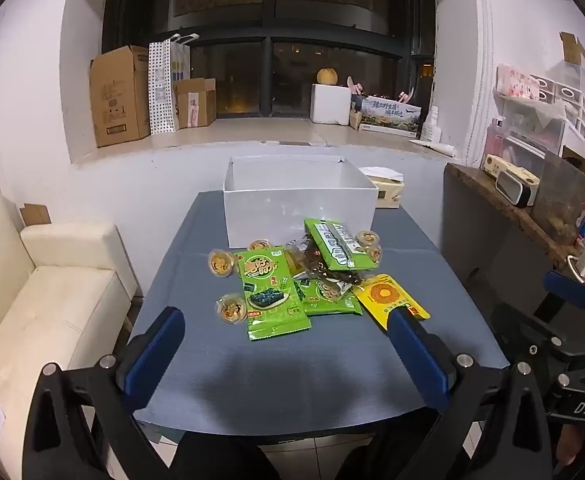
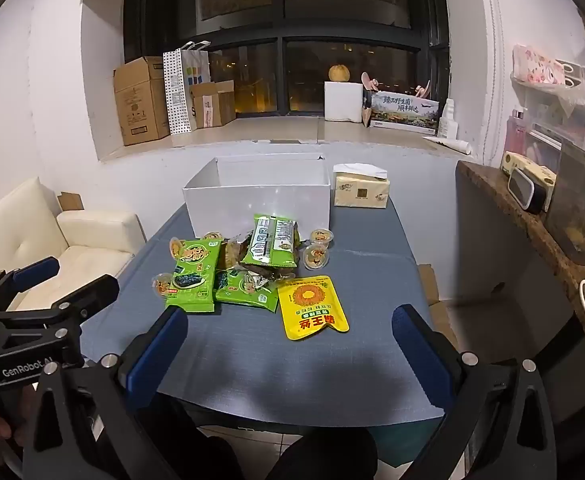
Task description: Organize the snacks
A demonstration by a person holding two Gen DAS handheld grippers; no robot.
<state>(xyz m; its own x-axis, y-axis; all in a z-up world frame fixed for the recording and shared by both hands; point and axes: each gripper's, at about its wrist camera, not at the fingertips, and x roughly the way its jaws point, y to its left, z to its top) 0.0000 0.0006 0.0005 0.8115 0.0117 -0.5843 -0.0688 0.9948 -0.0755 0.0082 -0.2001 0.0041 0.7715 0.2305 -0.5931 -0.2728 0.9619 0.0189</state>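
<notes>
**A:** Left wrist view: where's the snack pile?

**B:** Mid-table on the blue-grey table, just in front of the white box. Green seaweed packet nearest me, second green packet beside it, part under a clear wrapper of dark snack. Third green packet tilted up on top, back side showing.

**A:** Yellow one?

**B:** Yellow sunflower-seed pouch flat at the right edge of the pile, separate from the box. Small jelly cups scattered on both sides of the heap.

**A:** Box state?

**B:** Open top, no lid, far end of table. Can't see its floor from here. Tissue pack just right of it.

**A:** Your claws?

**B:** My left gripper fully spread, nothing between the pads, over the near table edge short of the pile. My right gripper same: wide open, holding nothing, angled down toward the yellow pouch.

**A:** Surroundings?

**B:** Cream sofa left of the table, dark counter right.
</notes>
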